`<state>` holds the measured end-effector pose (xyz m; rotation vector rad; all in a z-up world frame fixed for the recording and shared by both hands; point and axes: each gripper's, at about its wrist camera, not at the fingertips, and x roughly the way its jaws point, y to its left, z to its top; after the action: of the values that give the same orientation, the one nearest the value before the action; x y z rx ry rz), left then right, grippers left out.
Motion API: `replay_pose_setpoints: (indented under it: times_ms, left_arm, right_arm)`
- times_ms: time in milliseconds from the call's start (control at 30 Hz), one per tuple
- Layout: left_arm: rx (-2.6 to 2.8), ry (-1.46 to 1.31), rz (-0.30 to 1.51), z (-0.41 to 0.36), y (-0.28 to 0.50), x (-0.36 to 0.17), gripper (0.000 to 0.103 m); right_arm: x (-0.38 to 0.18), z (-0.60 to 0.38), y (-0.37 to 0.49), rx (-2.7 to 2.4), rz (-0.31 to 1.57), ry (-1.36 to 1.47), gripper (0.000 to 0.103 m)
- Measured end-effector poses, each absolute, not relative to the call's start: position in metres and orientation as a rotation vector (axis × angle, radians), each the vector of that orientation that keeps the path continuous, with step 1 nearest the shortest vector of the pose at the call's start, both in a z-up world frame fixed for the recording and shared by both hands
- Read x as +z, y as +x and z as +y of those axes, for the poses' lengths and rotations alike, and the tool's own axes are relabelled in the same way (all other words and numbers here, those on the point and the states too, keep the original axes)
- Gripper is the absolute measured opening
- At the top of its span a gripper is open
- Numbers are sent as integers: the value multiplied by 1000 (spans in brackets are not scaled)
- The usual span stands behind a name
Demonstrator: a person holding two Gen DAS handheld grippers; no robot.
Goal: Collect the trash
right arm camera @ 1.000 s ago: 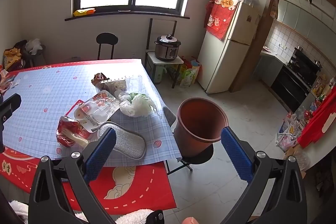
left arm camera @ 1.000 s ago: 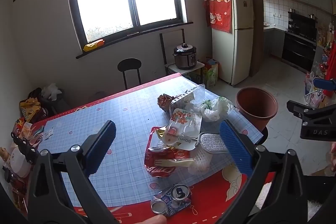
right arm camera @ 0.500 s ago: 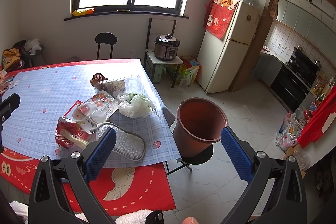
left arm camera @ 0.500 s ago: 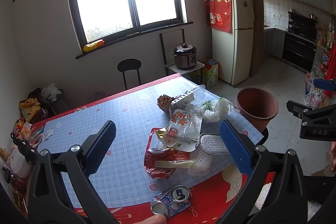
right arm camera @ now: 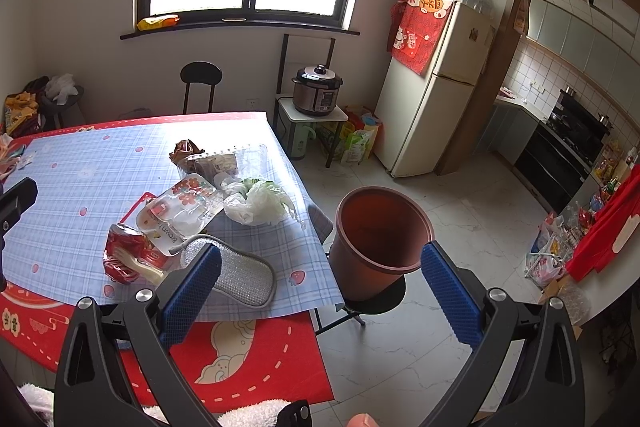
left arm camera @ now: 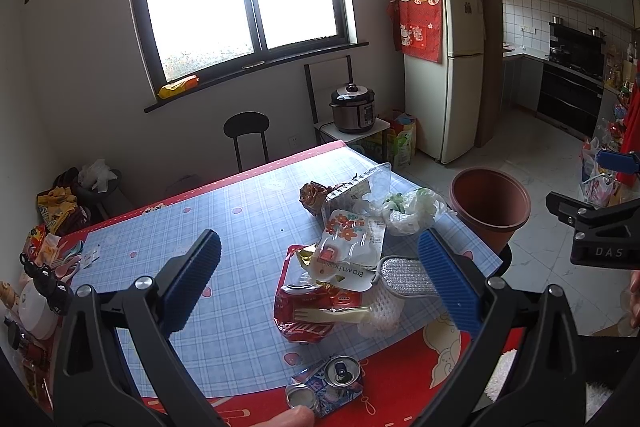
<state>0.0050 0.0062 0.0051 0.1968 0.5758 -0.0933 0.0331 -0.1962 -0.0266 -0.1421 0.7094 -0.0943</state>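
A heap of trash lies on the blue checked tablecloth [left arm camera: 224, 227]: a crushed red cola can [left arm camera: 308, 311], a flowered white packet [left arm camera: 348, 247], a white plastic bag [left arm camera: 412, 211], a clear plastic box [left arm camera: 360, 187], a silver mesh pad [left arm camera: 400, 277] and a flattened blue can [left arm camera: 328, 385] at the near edge. A brown bin [right arm camera: 380, 235] stands on a stool beside the table's right end. My left gripper [left arm camera: 316, 275] hangs open above the heap. My right gripper [right arm camera: 320, 279] is open too, between the table corner and the bin.
A black chair [left arm camera: 246, 135] and a rice cooker [left arm camera: 354, 107] on a small stand sit by the far wall. The fridge [right arm camera: 436, 95] is at the right, the kitchen beyond it. Snack packets [left arm camera: 44, 247] crowd the table's left edge.
The left view has shifted very slightly. Both grippers remain open and the trash has not moved.
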Motion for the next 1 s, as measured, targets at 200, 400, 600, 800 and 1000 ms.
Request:
replay_pose_setpoints:
  times_ms: [200, 400, 600, 800, 1000]
  left_arm:
    - [-92, 196, 576, 6, 6, 5, 98]
    - [-92, 197, 575, 6, 6, 4, 98]
    - [-92, 195, 576, 6, 6, 5, 98]
    - [-93, 197, 574, 6, 6, 4, 98]
    - [-91, 196, 575, 6, 6, 4, 98]
  right_arm:
    - [-26, -197, 35, -95, 710, -142, 98]
    - [-25, -197, 35, -95, 709, -141, 98]
    - [-27, -196, 34, -95, 710, -142, 98]
    - [-28, -196, 33, -95, 709, -141, 98]
    - [-28, -196, 33, -95, 709, -141, 98]
